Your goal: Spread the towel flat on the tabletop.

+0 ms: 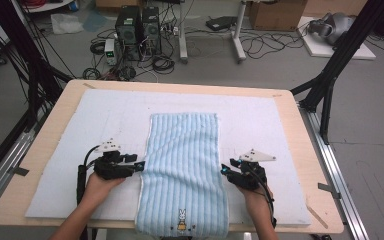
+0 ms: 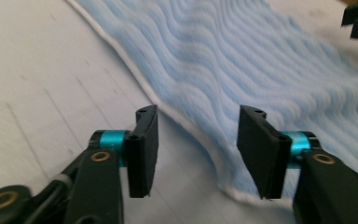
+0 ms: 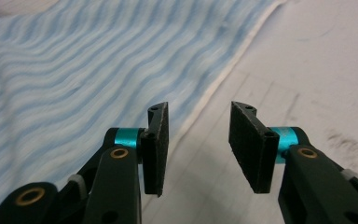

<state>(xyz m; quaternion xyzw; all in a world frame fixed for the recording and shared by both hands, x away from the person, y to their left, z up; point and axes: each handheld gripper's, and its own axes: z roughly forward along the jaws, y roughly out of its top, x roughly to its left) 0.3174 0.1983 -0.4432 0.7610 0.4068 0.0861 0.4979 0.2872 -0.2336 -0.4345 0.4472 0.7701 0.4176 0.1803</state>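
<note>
The towel (image 1: 182, 165) is light blue with ribbed stripes, a white edge and a small white rabbit picture near its lower end. The mat (image 1: 260, 117) under it is pale white-blue. The table (image 1: 50, 135) is light wood. Both grippers have black jaws with turquoise rings.

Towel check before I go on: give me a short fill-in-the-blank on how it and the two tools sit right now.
1. The blue ribbed towel lies lengthwise on a white ____ that covers the table.
2. The left tool sits at the towel's ____ long edge.
3. The jaws of the right tool stand ____, with nothing between them.
4. The small rabbit figure is at the towel's ____ end.

Missing words: mat; left; open; near
</note>
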